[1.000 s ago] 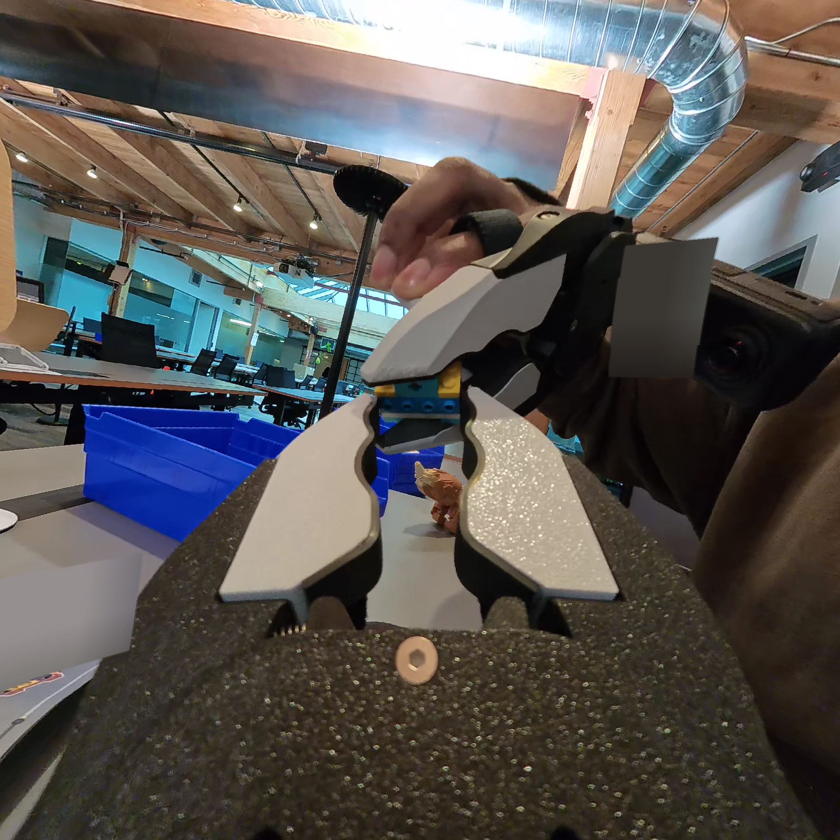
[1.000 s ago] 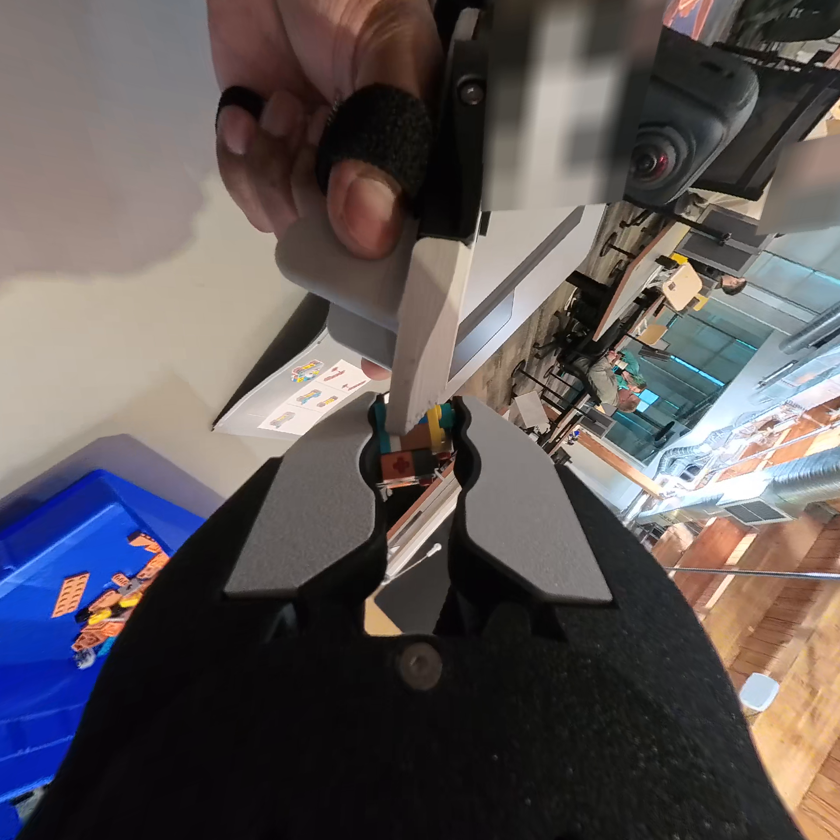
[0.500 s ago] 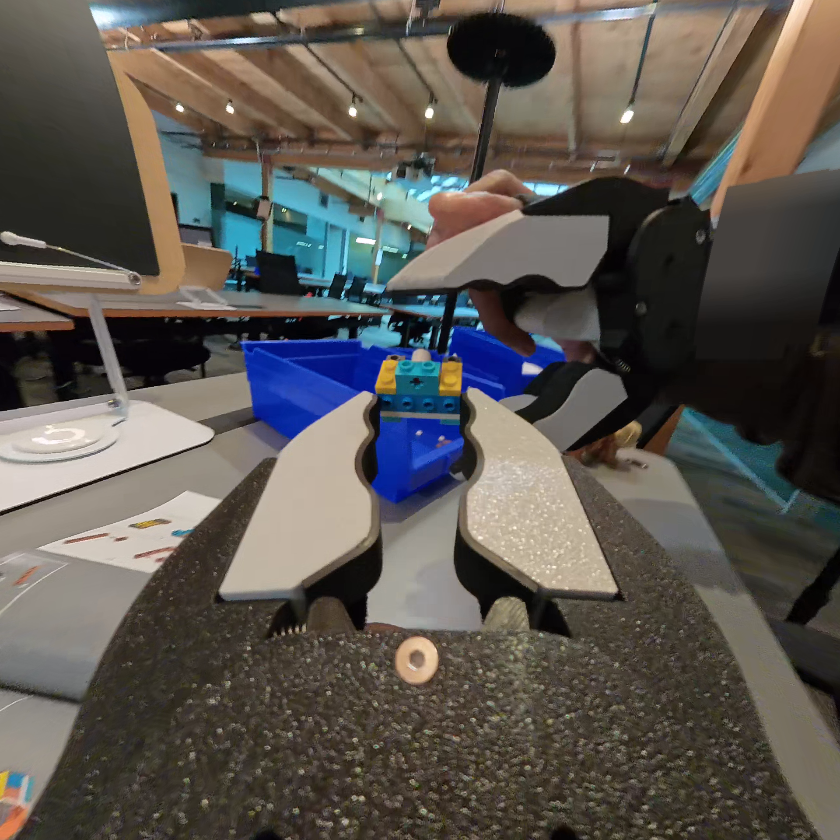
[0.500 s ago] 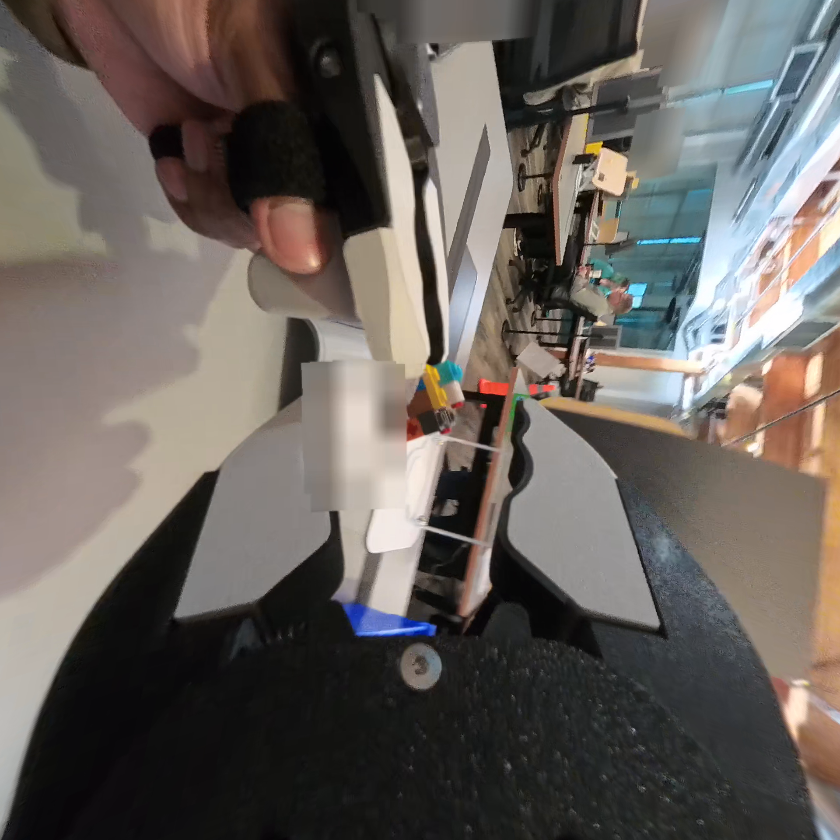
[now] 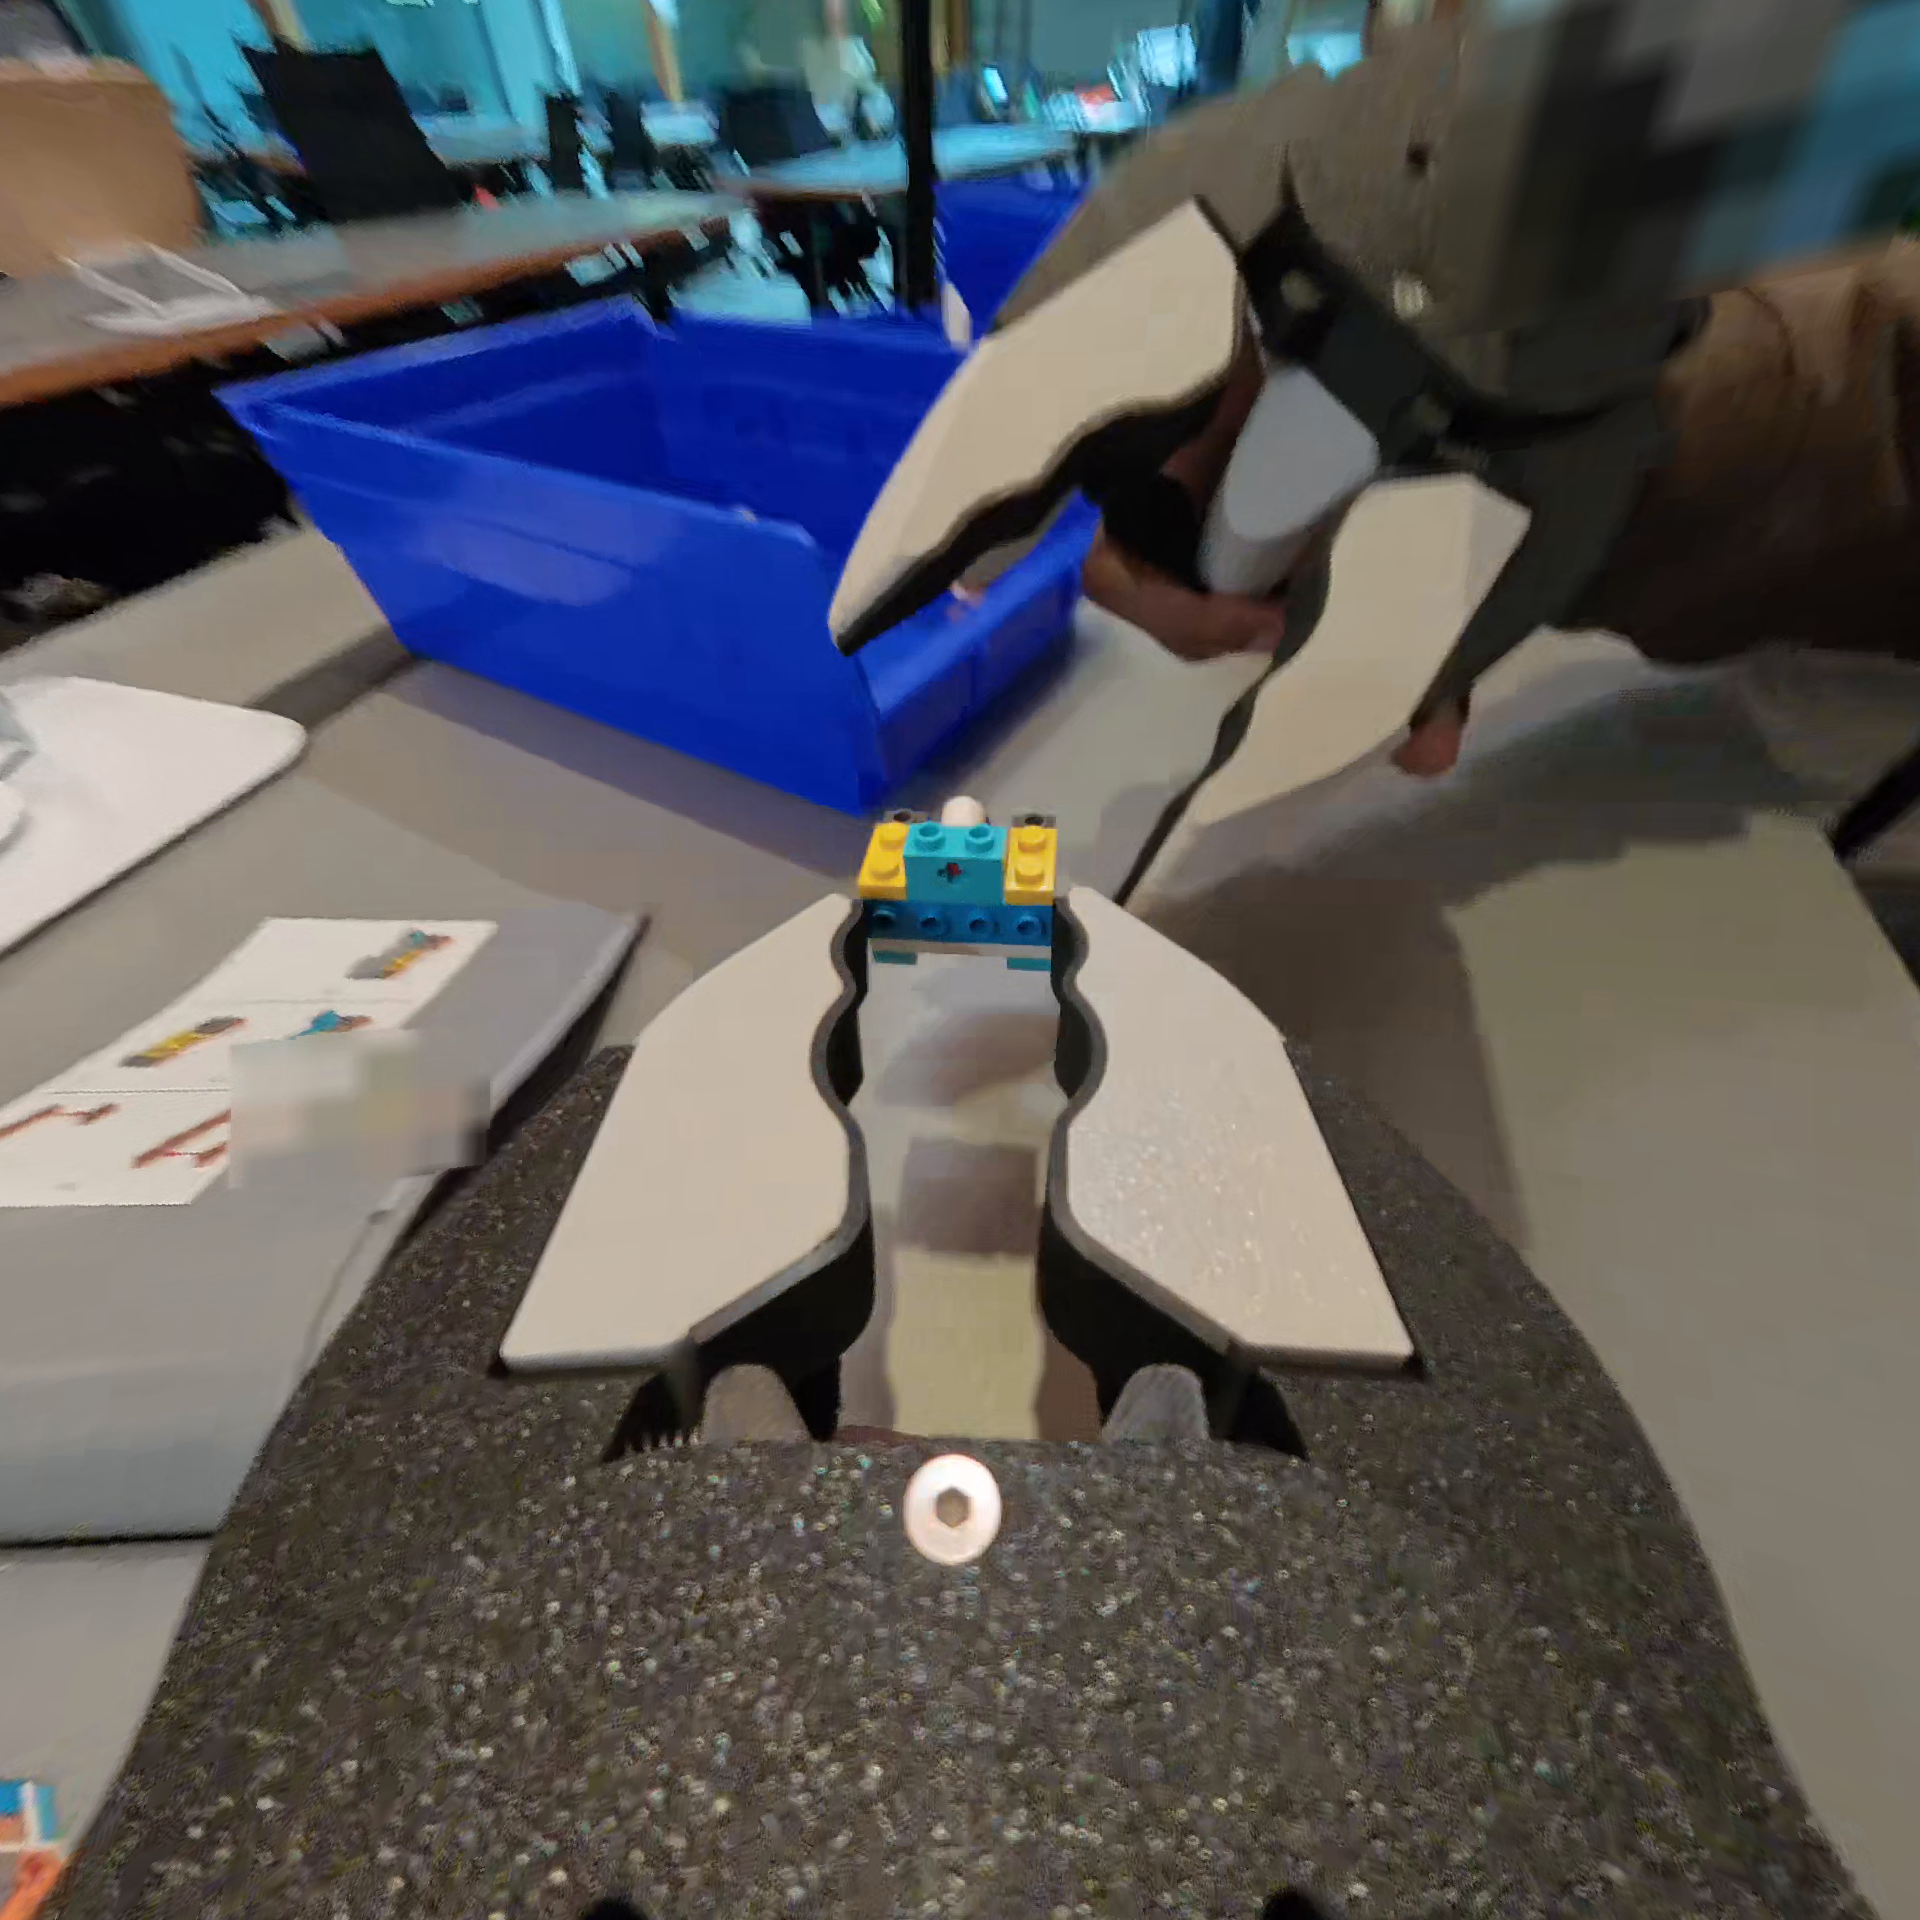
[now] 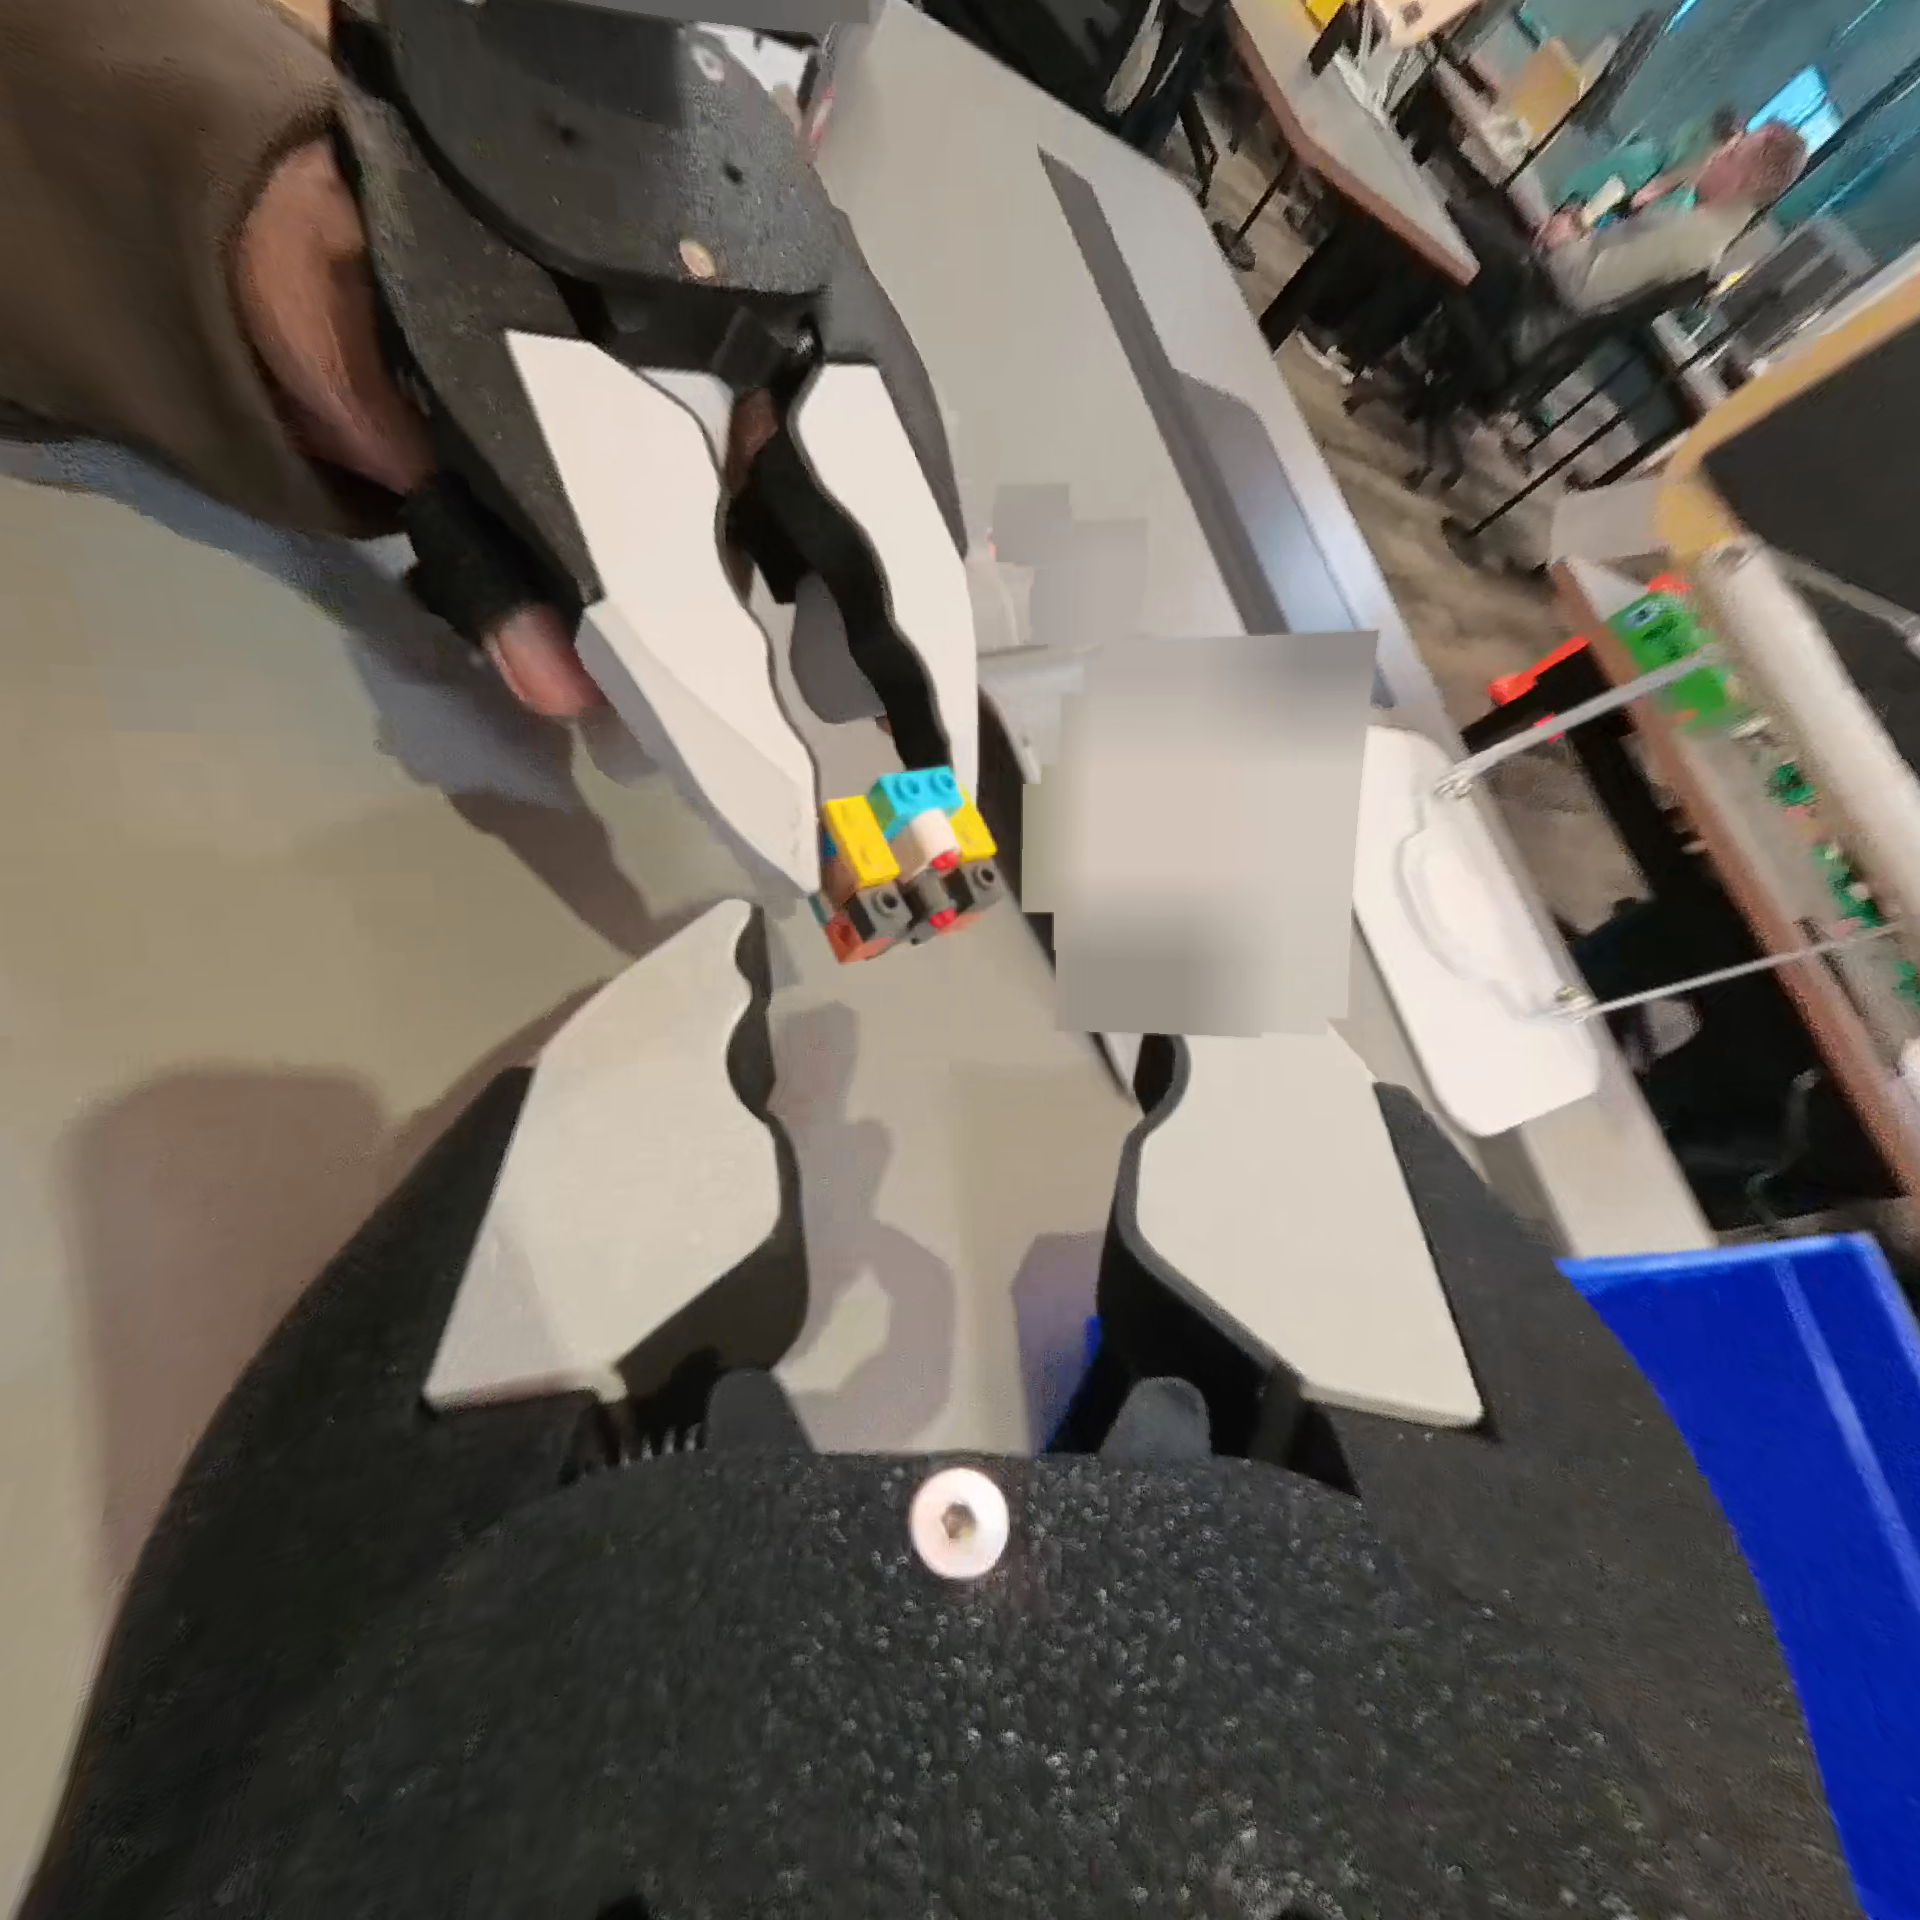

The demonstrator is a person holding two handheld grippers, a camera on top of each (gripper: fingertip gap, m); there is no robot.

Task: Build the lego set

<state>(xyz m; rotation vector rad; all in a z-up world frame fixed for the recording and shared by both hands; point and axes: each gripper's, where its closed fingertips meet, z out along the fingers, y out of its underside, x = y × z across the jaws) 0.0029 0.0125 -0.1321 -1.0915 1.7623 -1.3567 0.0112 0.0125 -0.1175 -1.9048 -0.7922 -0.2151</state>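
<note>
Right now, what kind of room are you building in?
Probably a big open office or workshop: rows of long desks with black chairs stretch behind the grey table, where a blue parts bin sits.

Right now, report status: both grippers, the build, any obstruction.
Left gripper shut on small yellow, teal and blue lego assembly. Right gripper open, empty, apart from it. Nothing between them.

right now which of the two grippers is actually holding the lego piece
The left gripper: it is shut on the lego assembly. The right gripper is open and empty, apart from the assembly.
</note>
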